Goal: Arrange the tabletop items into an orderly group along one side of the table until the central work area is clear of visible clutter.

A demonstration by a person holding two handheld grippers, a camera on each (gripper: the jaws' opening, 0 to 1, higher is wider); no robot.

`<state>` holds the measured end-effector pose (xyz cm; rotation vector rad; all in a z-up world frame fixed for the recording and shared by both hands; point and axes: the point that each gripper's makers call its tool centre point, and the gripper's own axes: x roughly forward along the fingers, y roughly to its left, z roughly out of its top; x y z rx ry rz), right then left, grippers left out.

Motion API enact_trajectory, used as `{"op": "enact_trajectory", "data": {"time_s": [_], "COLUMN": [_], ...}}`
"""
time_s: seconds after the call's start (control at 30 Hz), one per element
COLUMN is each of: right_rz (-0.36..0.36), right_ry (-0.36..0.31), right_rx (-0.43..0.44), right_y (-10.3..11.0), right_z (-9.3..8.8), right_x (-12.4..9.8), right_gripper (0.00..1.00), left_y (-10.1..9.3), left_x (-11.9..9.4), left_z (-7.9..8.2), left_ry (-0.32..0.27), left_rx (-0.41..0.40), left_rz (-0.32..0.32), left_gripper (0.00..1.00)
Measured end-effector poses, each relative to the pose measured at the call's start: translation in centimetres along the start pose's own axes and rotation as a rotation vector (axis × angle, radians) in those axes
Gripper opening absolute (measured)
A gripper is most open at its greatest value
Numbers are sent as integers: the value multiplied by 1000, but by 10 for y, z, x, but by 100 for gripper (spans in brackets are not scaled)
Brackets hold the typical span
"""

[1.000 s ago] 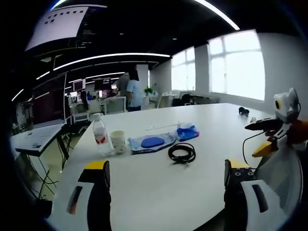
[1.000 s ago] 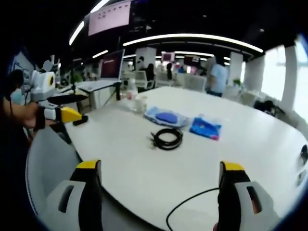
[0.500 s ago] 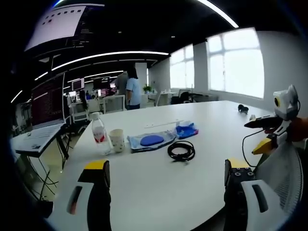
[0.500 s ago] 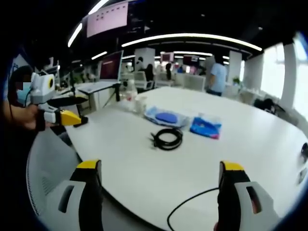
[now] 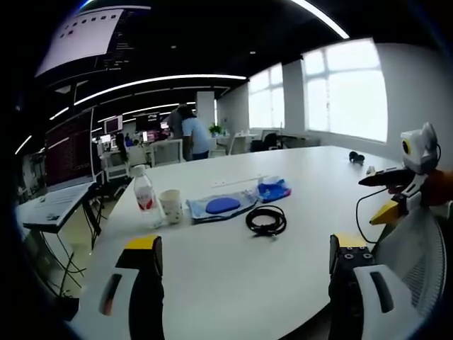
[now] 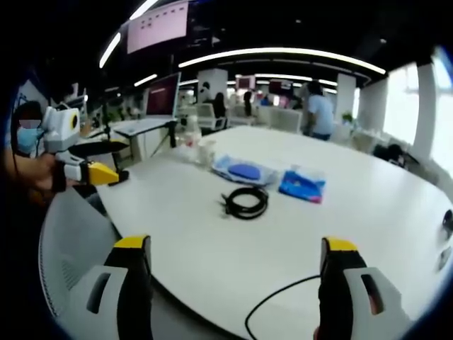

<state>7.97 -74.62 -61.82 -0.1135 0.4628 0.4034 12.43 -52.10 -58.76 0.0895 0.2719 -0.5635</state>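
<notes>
Both grippers held wide, empty, short of the bench (image 5: 233,283): left gripper (image 5: 244,265), right gripper (image 6: 233,265). Little change since a second ago; views drifted slightly. Cable coil (image 5: 267,220), blue pad (image 5: 221,206), blue packet (image 5: 272,190), cup (image 5: 170,205), bottle (image 5: 145,196) unmoved mid-bench.

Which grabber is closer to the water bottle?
Left, probably. The bottle stands just beyond the left gripper's own side of the table; the right gripper sees the bottle far across it, past the cable.
</notes>
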Motion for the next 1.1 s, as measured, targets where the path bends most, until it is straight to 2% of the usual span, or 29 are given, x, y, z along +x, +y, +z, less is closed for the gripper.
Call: {"op": "enact_trajectory", "data": {"time_s": [0.17,0.7,1.1], "right_rz": [-1,-5,-7], "right_ry": [-8,-13,-3], "right_rx": [9,17,7], "right_y": [-1,-1,-1], "right_z": [1,2,0], "right_x": [-1,-1,-1], "right_gripper": [97,96,95], "left_y": [-3,-5,-5], "left_x": [-1,0,-1], "left_z": [3,3,2], "left_ry": [-14,-13,-13], "left_rx": [-12,23,20], "left_rz": [-15,-13,-16], "left_gripper": [99,99,98]}}
